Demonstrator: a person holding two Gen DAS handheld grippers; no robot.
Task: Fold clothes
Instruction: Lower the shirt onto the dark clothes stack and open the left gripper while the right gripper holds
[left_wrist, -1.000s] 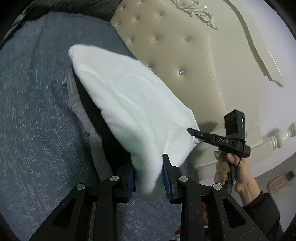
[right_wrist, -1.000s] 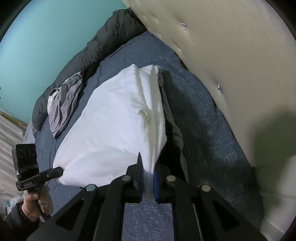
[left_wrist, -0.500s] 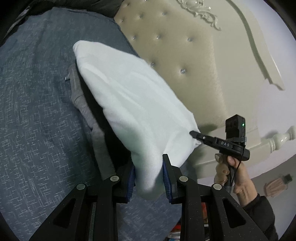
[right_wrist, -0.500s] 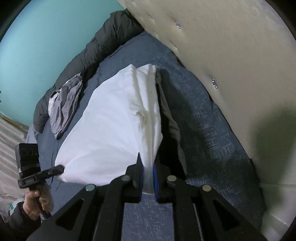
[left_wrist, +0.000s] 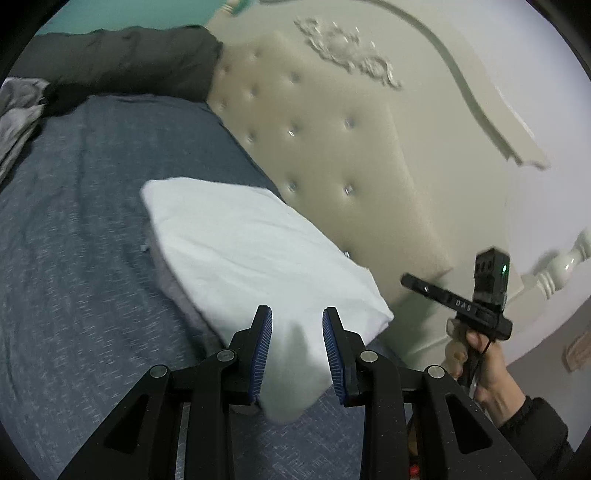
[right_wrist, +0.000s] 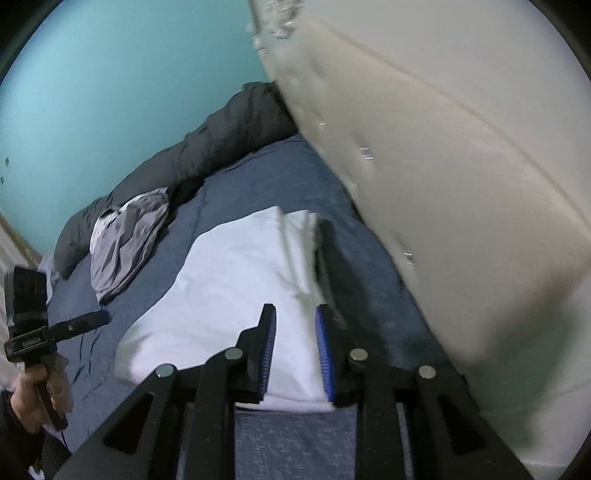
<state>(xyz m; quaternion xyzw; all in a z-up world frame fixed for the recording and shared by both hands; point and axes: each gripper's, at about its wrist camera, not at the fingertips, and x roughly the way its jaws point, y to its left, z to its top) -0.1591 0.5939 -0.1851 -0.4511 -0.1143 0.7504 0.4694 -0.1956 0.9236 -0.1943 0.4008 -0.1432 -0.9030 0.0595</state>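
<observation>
A folded white garment (left_wrist: 251, 251) lies flat on the blue bedspread (left_wrist: 74, 258), on top of a grey garment whose edge (left_wrist: 173, 280) shows at its left. My left gripper (left_wrist: 297, 325) is open, its blue pads either side of the garment's near corner. My right gripper (right_wrist: 295, 325) is open over the other near corner of the white garment (right_wrist: 229, 288). The right gripper also shows in the left wrist view (left_wrist: 410, 280), clear of the cloth. The left gripper shows in the right wrist view (right_wrist: 99, 317), apart from the cloth.
A cream tufted headboard (left_wrist: 332, 147) runs along the right of the bed. A dark duvet (right_wrist: 207, 144) lies along the far side by the teal wall. A crumpled grey garment (right_wrist: 125, 236) lies on the bedspread beyond the white one.
Both grippers held the white garment lifted off the bed. It has been lowered flat onto the grey garment and both grippers have opened and let it go.
</observation>
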